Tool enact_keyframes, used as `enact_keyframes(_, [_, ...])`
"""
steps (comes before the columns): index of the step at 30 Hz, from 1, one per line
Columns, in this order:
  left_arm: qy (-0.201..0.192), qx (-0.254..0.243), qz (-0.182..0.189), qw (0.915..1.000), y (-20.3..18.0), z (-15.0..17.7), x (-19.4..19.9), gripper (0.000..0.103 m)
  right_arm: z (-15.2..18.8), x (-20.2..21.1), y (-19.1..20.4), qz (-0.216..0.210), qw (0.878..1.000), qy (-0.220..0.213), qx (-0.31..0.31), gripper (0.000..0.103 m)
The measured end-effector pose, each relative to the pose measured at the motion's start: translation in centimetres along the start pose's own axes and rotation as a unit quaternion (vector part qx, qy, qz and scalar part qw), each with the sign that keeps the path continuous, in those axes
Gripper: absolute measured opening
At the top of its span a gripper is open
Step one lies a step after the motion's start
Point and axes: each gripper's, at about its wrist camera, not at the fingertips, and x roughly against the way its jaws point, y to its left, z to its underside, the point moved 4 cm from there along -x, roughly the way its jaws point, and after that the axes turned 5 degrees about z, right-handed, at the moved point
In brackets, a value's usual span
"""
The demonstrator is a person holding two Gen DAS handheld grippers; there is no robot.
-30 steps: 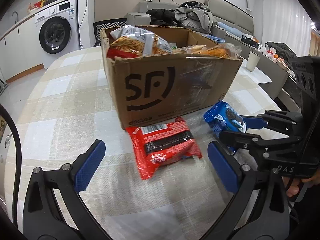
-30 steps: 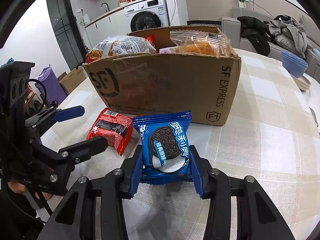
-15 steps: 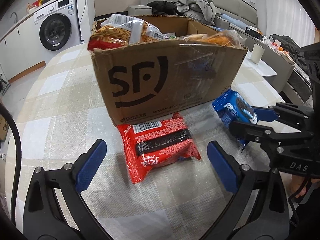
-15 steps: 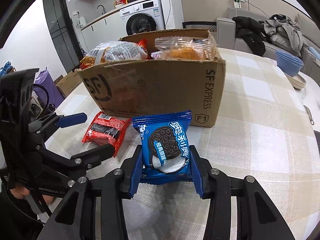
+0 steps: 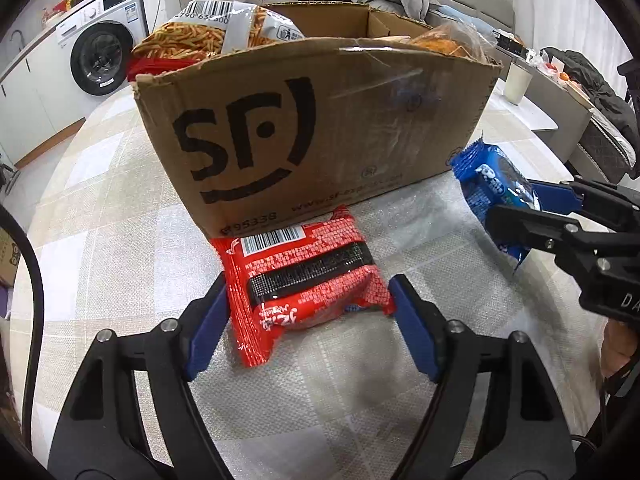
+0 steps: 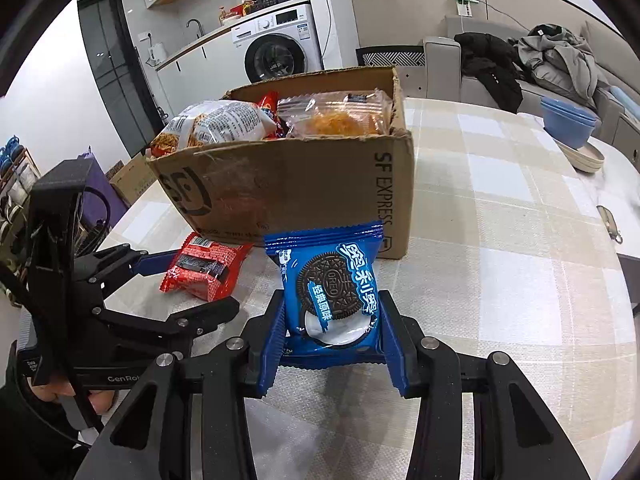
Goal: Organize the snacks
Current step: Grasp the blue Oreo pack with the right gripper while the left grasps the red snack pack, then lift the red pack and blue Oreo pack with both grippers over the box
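A red snack packet (image 5: 304,276) lies on the table just in front of the cardboard SF box (image 5: 312,136). My left gripper (image 5: 308,324) has its blue pads on both sides of the packet, touching its edges. My right gripper (image 6: 332,340) is shut on a blue Oreo packet (image 6: 332,284) and holds it upright near the box's front right corner. The Oreo packet also shows in the left wrist view (image 5: 492,188). The red packet (image 6: 204,268) and the left gripper (image 6: 176,292) show in the right wrist view. The box (image 6: 304,188) holds several snack bags.
The checked tablecloth (image 6: 520,240) extends to the right of the box. Blue bowls (image 6: 568,124) and a plate stand at the far right edge. A white cup (image 5: 518,82) stands behind the box. A sofa with clothes and a washing machine are beyond the table.
My left gripper has moved forward and closed in around the red packet. My right gripper has kept hold of the Oreo packet and lifted it, so I see the box from higher.
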Motion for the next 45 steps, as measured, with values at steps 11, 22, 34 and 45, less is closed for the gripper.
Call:
enact_keyframes(11, [-0.015, 0.013, 0.01, 0.9997, 0.2, -0.4, 0.5, 0.045, -0.1, 1.8, -0.5, 0.001, 1.0, -0.016, -0.004, 0.044])
enact_keyframes(22, [-0.035, 0.035, 0.031, 0.9983, 0.9, 0.1, 1.4, 0.045, -0.3, 1.6, -0.2, -0.002, 1.0, -0.02, 0.004, 0.044])
enact_keyframes(34, [-0.073, 0.048, 0.04, 0.9954, 2.0, 0.6, 3.3, 0.045, -1.1, 3.8, 0.8, -0.019, 0.996, -0.09, 0.01, 0.044])
enact_keyframes(45, [-0.126, 0.05, 0.036, 0.9901, 3.2, -0.1, 7.1, 0.045, -1.8, 5.7, 0.1, -0.027, 0.99, -0.135, -0.011, 0.044])
